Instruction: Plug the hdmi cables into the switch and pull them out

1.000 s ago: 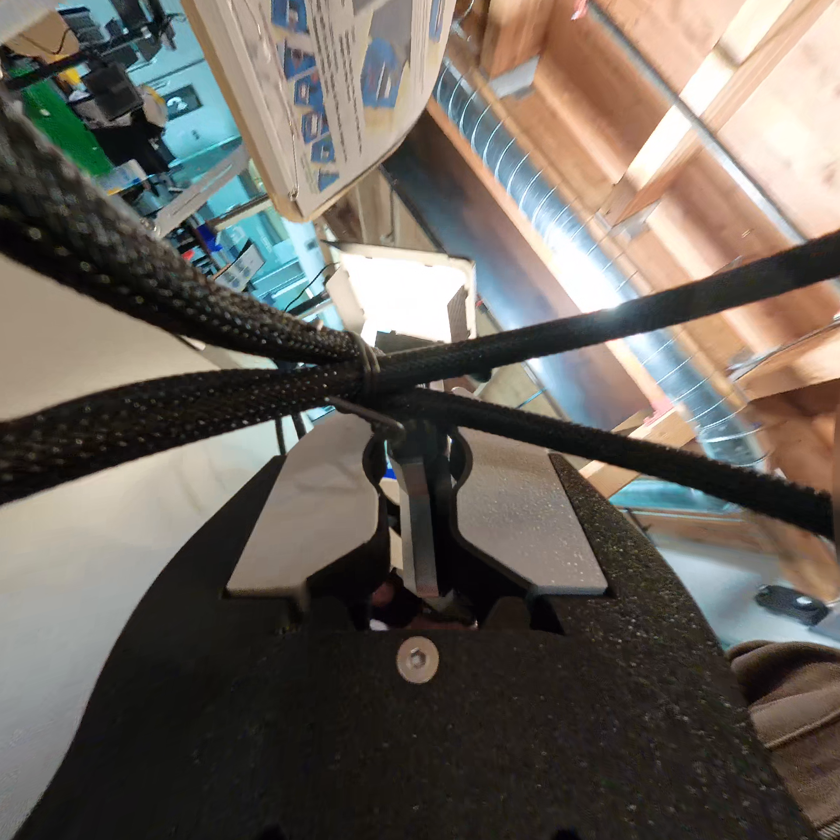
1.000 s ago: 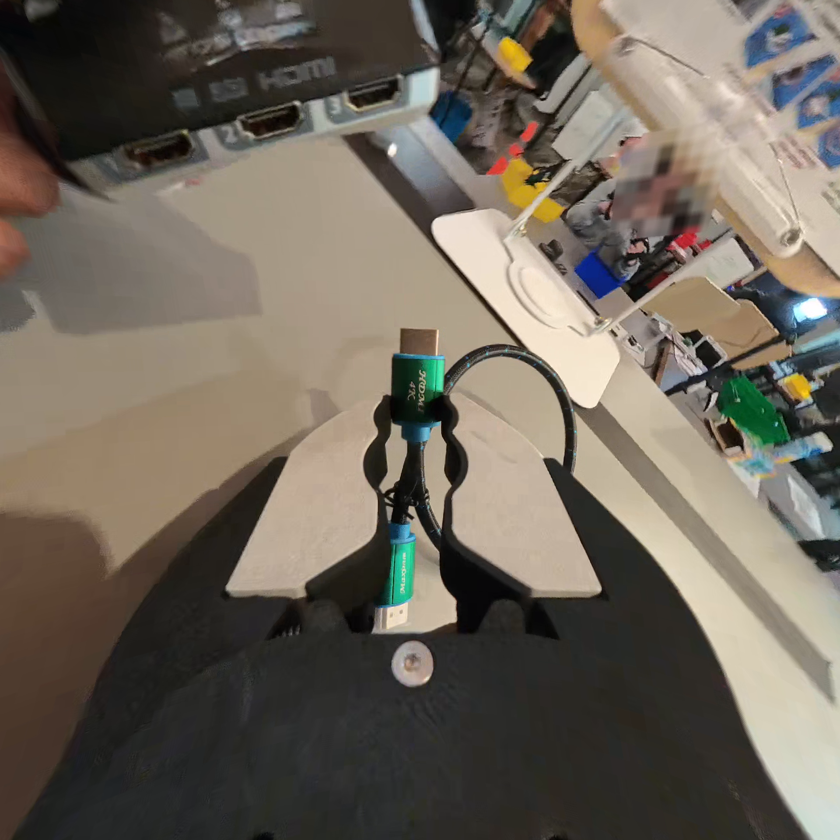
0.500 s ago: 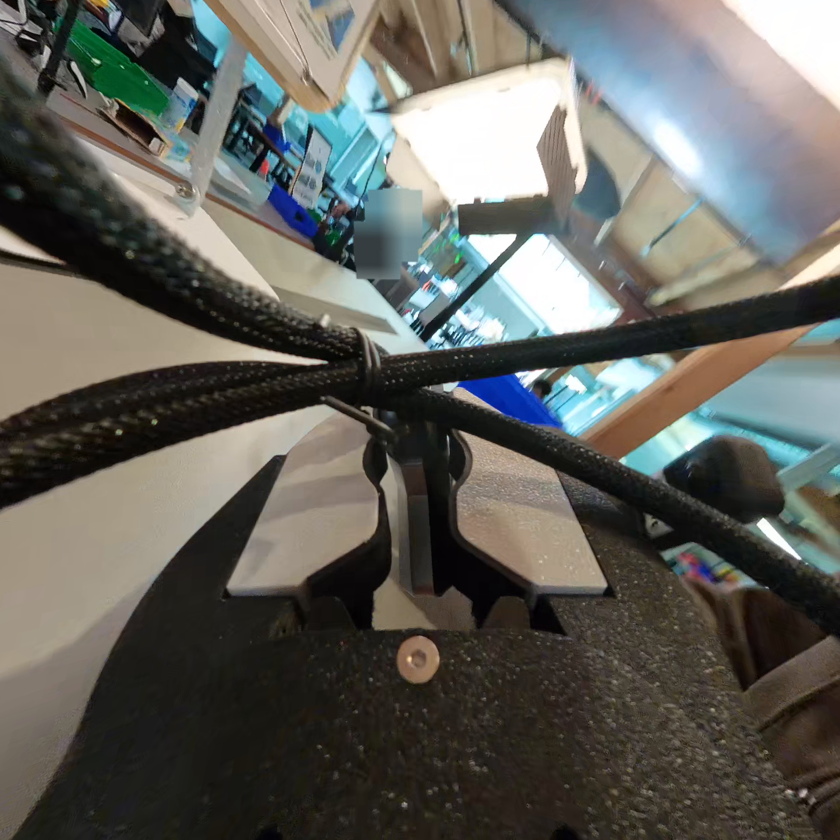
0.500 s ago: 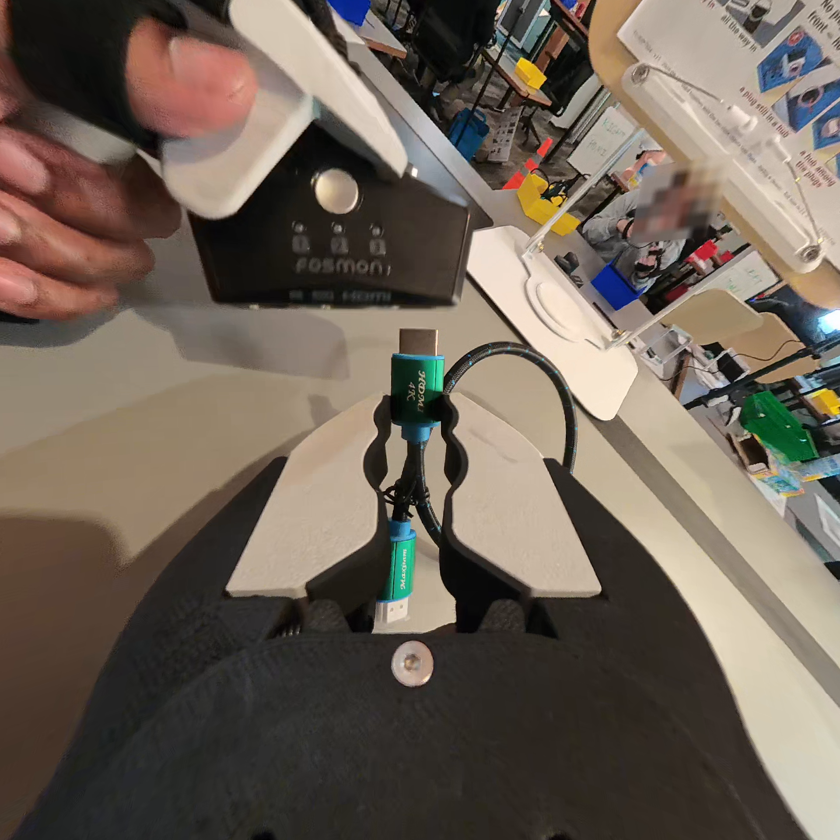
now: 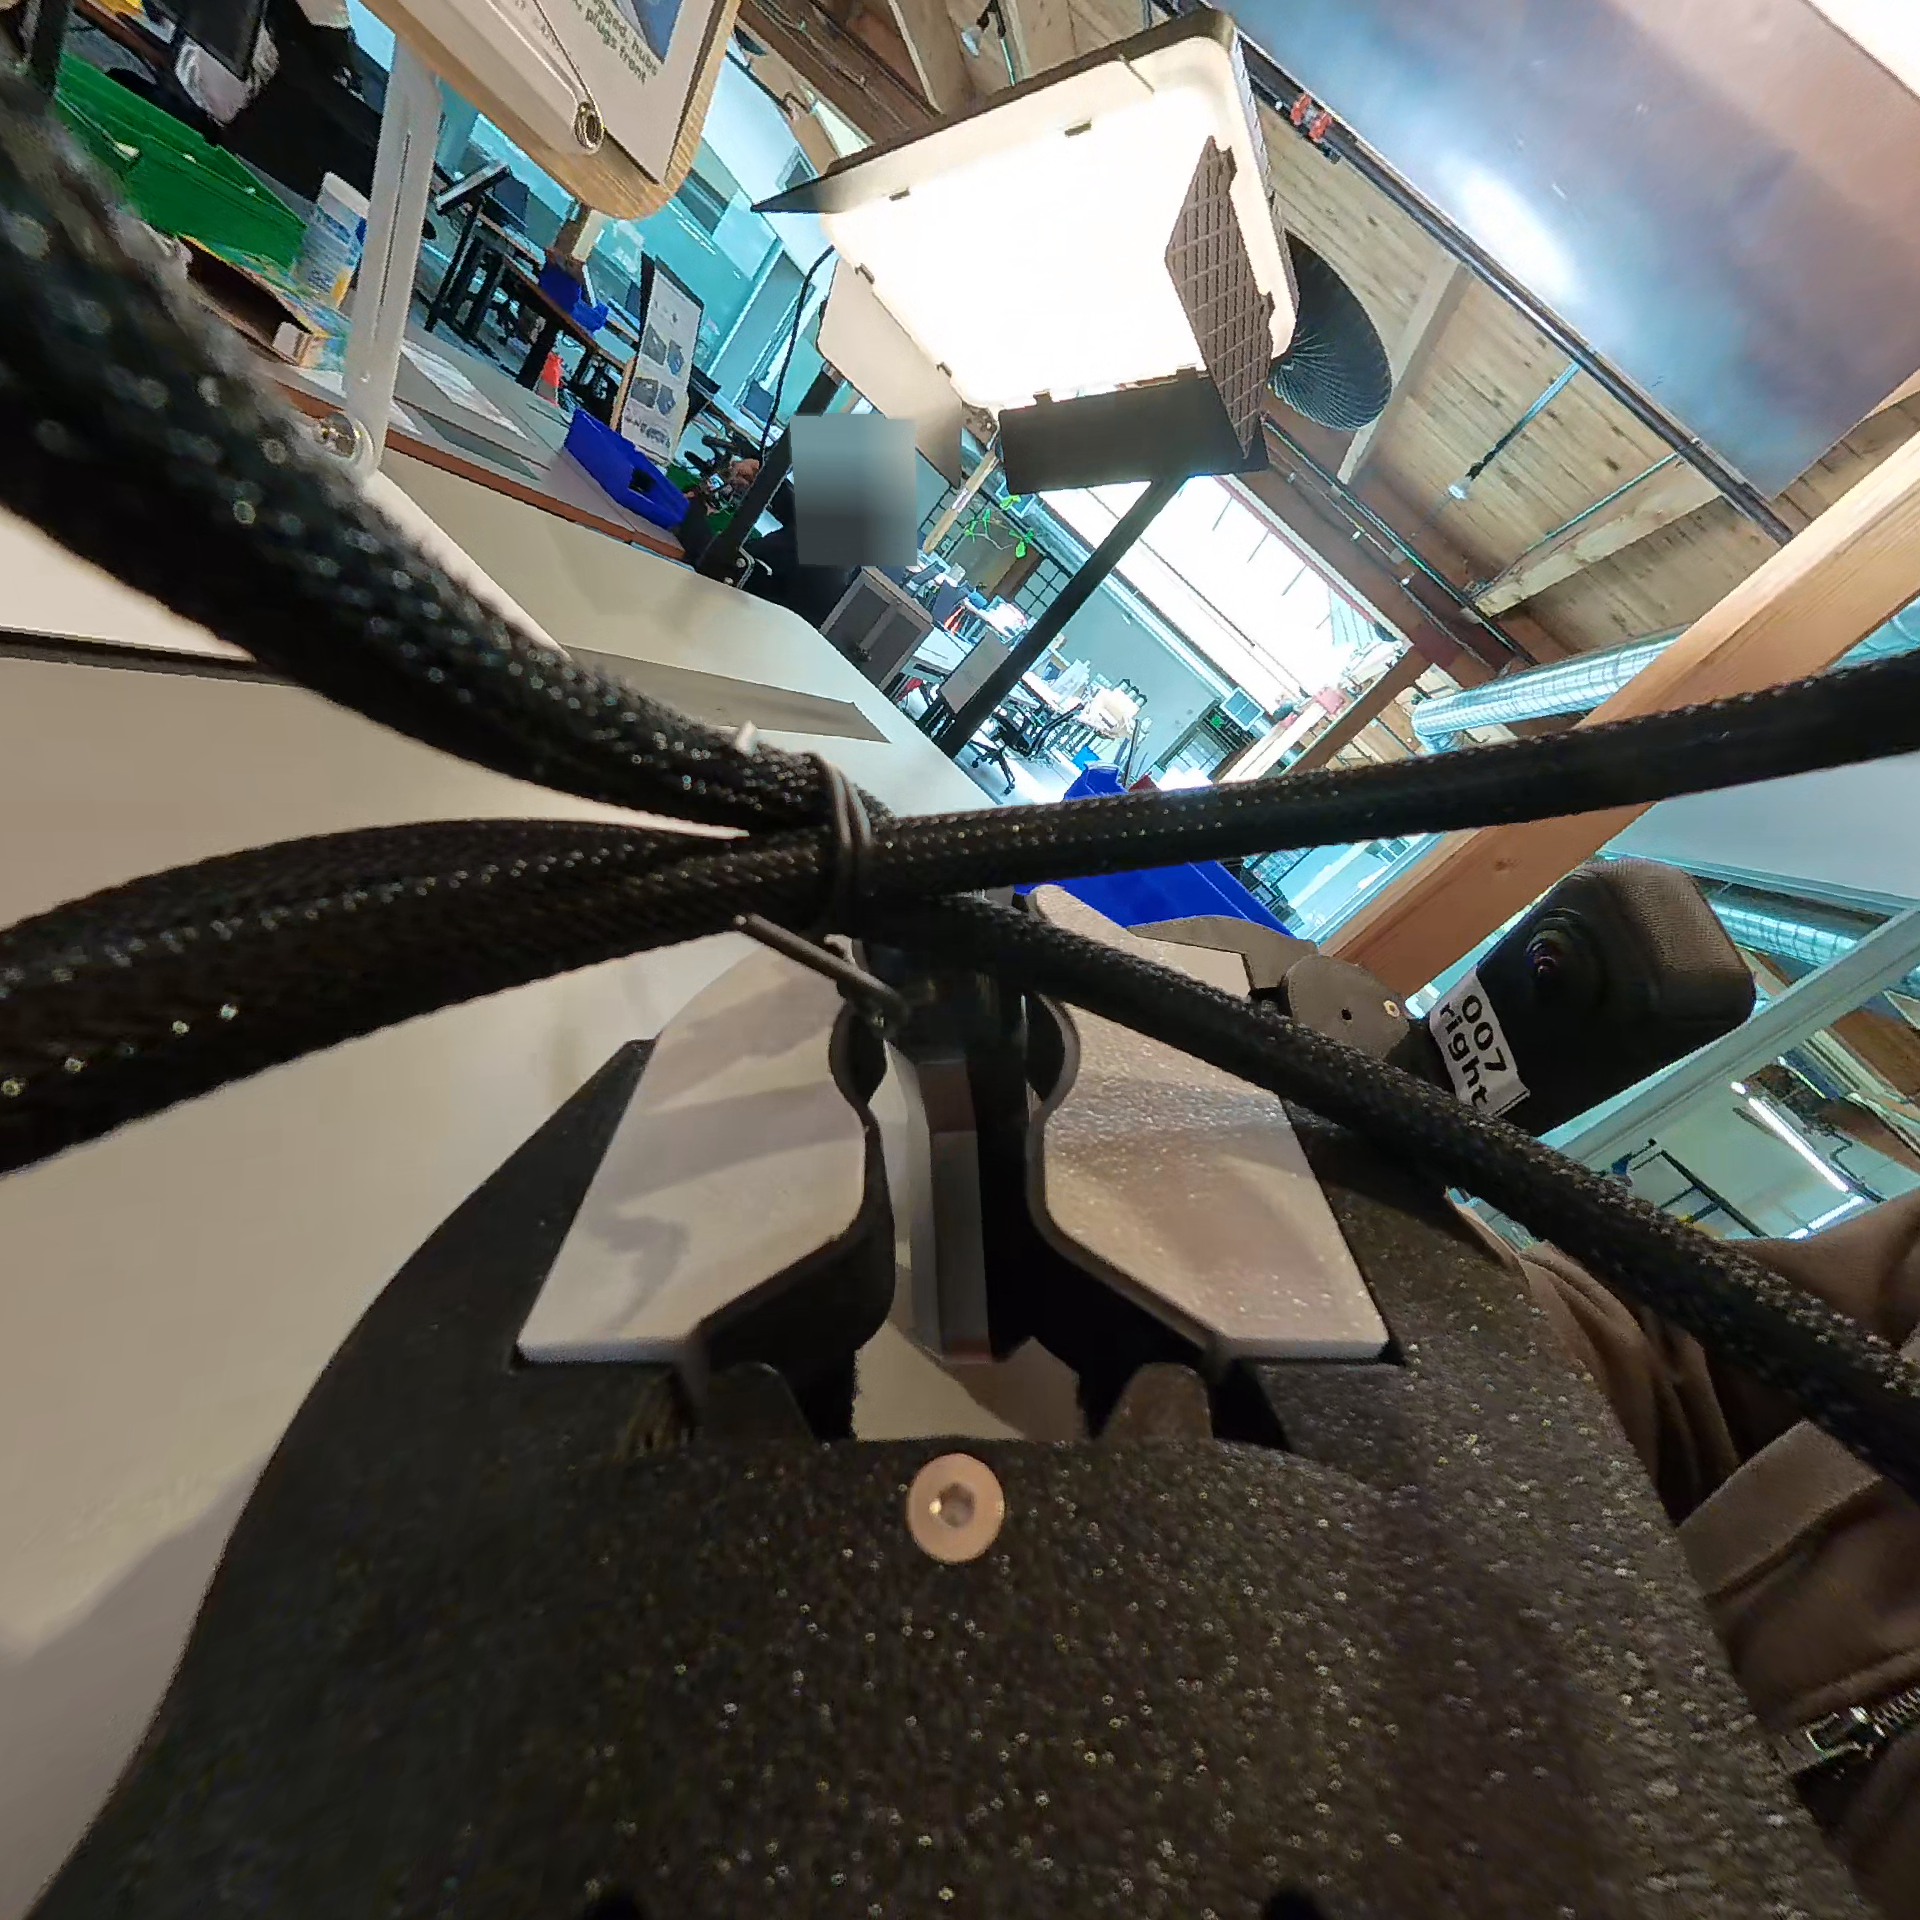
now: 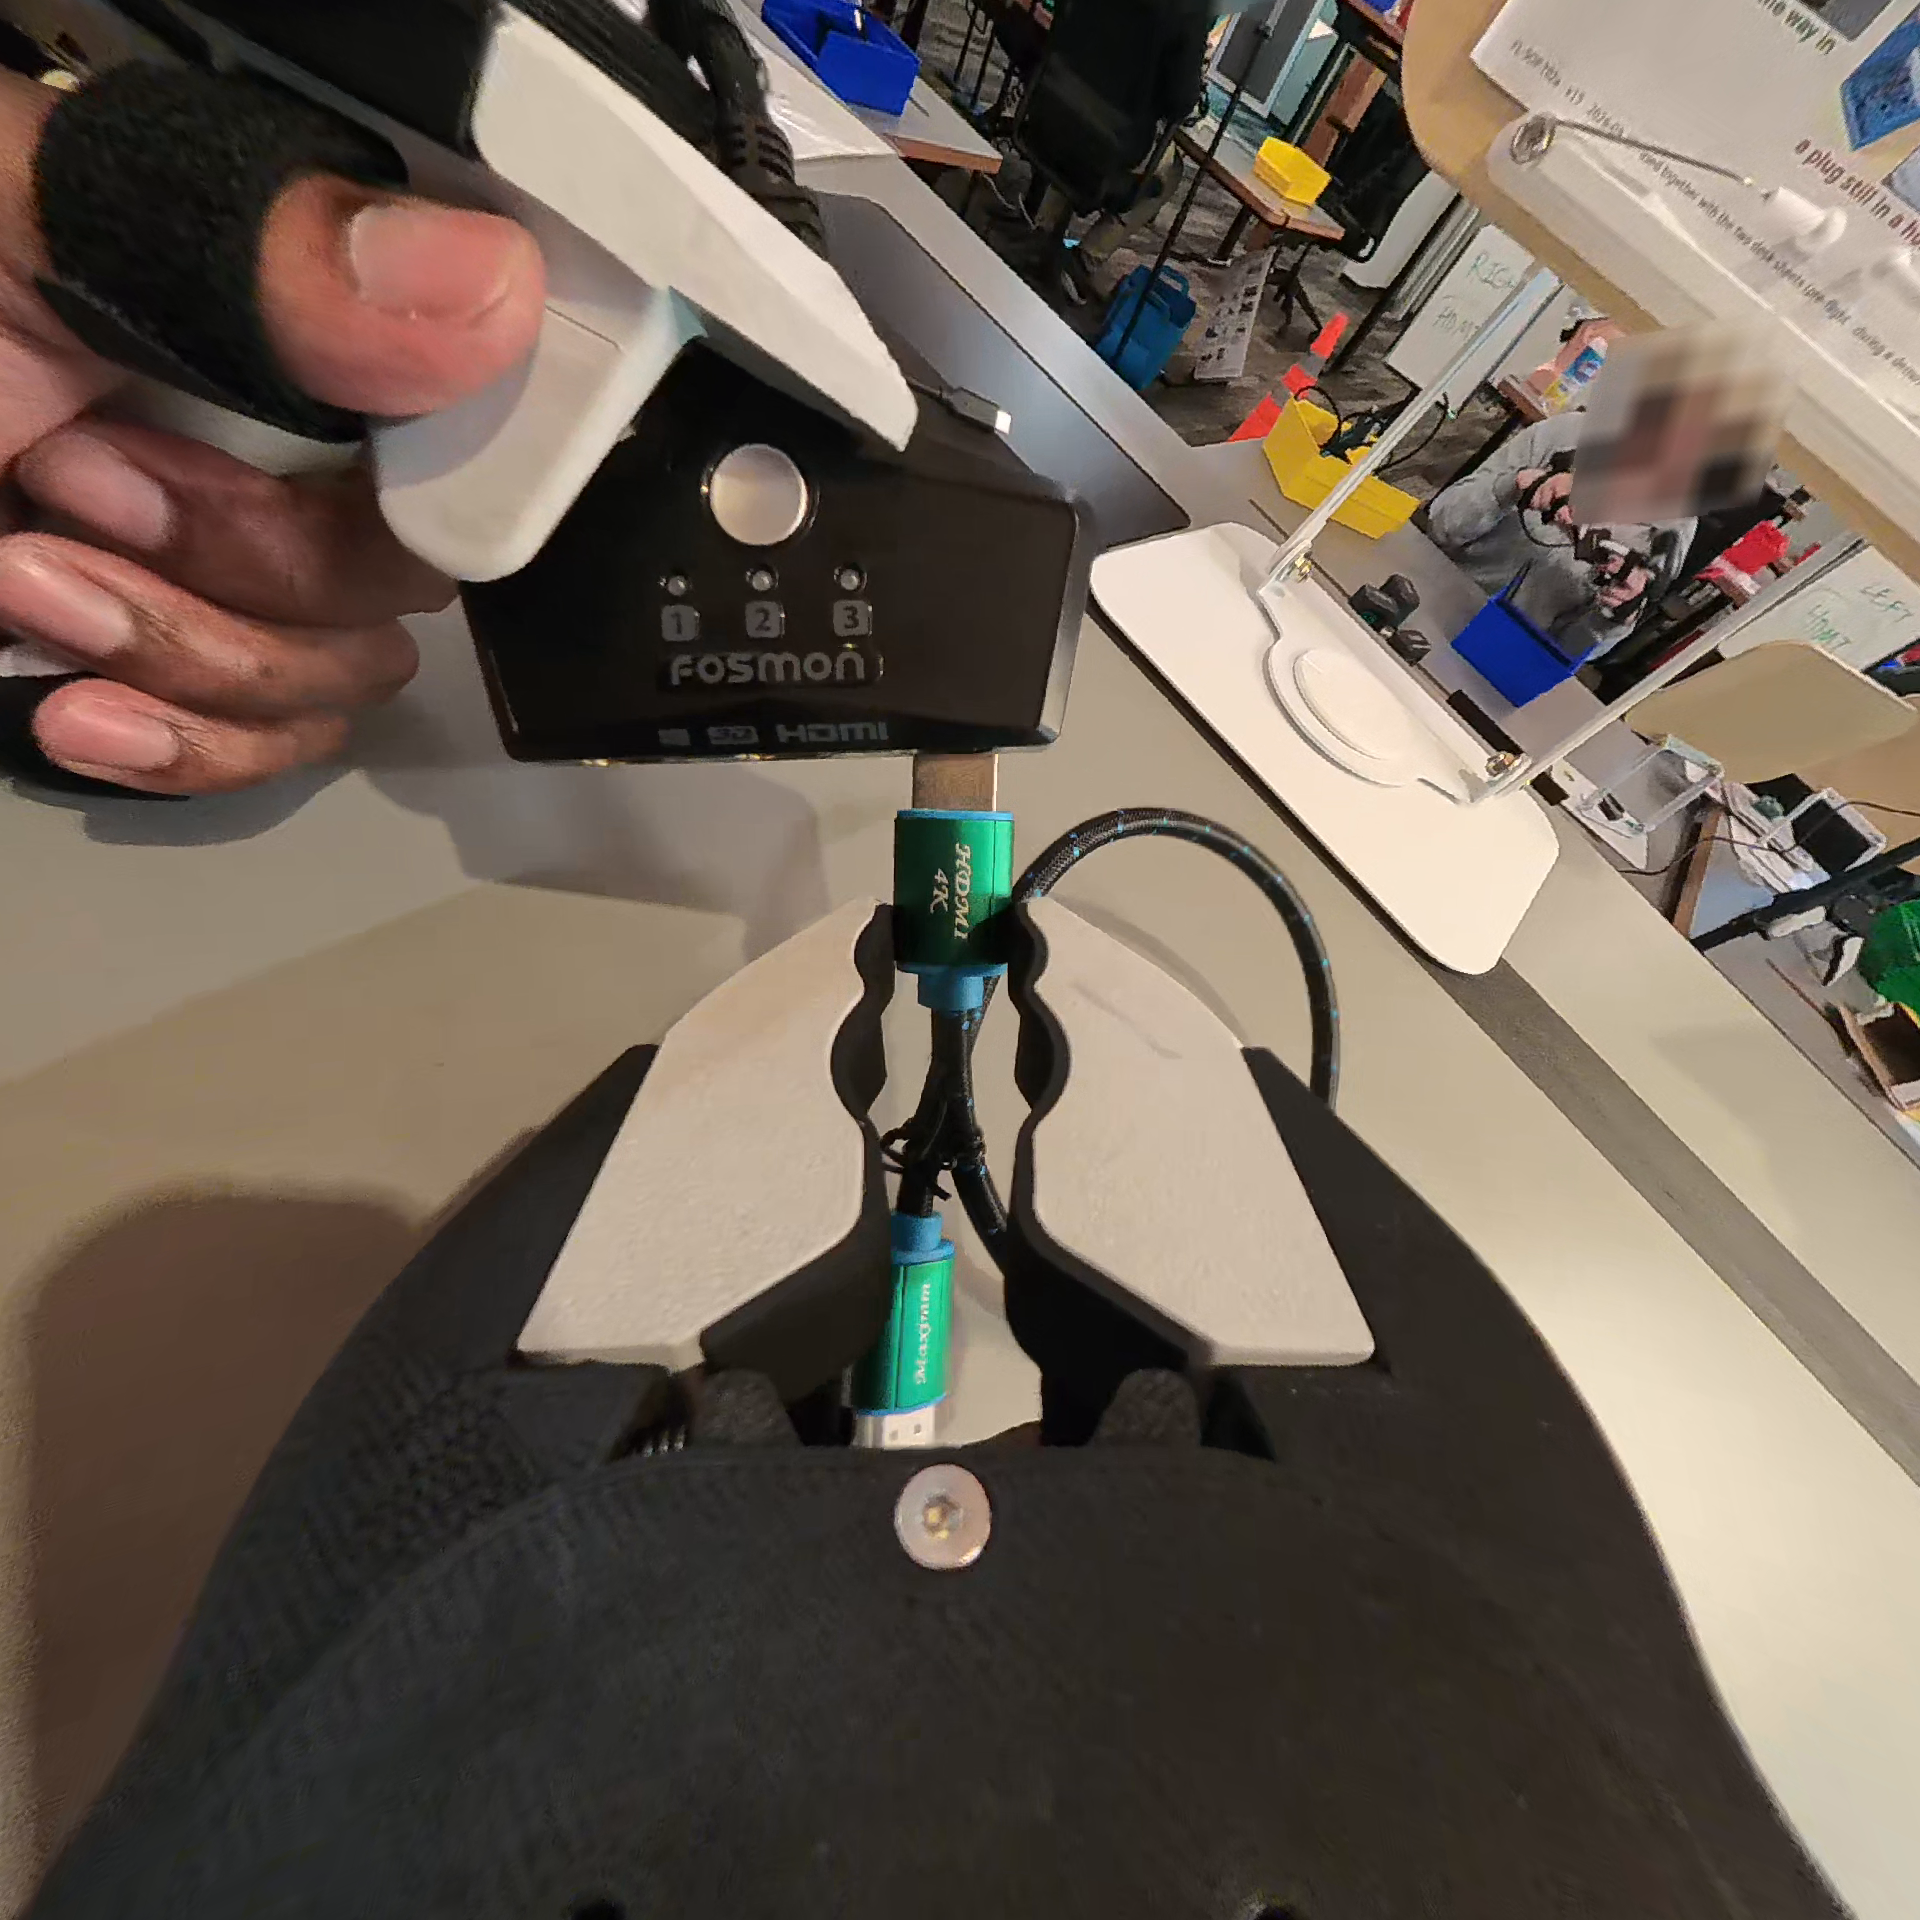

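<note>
The left claw (image 6: 665, 343) clamps a black switch box (image 6: 769, 613) above the table (image 6: 312, 987), with a hand (image 6: 187, 499) behind it. The right claw (image 6: 951, 920) is closed on a green HDMI plug (image 6: 951, 883), pads pressed to its sides. The plug's metal tip meets the box's lower edge: insertion appears under way. A straight, aligned push seems called for. The braided cable (image 6: 1247, 914) loops rightward.
</note>
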`<state>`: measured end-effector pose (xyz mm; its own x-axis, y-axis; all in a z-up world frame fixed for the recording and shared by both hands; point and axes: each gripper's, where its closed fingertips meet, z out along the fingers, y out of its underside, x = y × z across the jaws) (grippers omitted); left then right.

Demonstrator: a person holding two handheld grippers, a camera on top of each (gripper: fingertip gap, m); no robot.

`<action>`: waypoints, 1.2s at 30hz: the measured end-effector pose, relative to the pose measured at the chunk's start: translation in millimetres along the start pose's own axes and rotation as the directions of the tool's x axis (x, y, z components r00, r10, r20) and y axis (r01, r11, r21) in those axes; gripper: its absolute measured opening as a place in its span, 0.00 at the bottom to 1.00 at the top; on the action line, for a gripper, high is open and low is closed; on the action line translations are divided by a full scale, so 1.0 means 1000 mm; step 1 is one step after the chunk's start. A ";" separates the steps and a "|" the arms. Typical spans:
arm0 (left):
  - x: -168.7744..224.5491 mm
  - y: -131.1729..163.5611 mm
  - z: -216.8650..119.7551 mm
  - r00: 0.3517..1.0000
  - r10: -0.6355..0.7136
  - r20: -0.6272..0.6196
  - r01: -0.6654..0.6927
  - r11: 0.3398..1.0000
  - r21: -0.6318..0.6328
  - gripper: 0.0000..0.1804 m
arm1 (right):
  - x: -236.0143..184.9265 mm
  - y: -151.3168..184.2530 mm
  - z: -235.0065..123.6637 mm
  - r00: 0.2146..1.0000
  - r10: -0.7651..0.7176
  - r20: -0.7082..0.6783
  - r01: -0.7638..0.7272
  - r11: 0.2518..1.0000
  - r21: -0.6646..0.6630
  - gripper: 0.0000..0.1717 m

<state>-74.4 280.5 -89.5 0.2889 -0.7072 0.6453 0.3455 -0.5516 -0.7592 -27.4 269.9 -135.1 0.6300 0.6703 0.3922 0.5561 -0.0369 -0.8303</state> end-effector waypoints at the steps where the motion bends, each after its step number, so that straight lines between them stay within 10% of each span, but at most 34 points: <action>1: 0.000 -0.001 -0.001 1.000 -0.005 -0.004 0.005 1.000 0.004 0.13 | -0.001 -0.002 -0.001 1.000 -0.009 0.004 0.009 1.000 0.011 0.12; 36: 0.011 0.030 0.013 0.996 0.095 -0.004 -0.093 0.977 -0.192 0.13 | 0.001 0.005 -0.008 0.991 -0.136 -0.019 0.134 0.987 -0.084 0.11</action>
<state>-49.8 262.1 -104.0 0.3169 -0.7578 0.5704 0.1392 -0.5577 -0.8183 -19.7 264.0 -135.9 0.5587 0.6549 0.5089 0.6791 -0.0090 -0.7340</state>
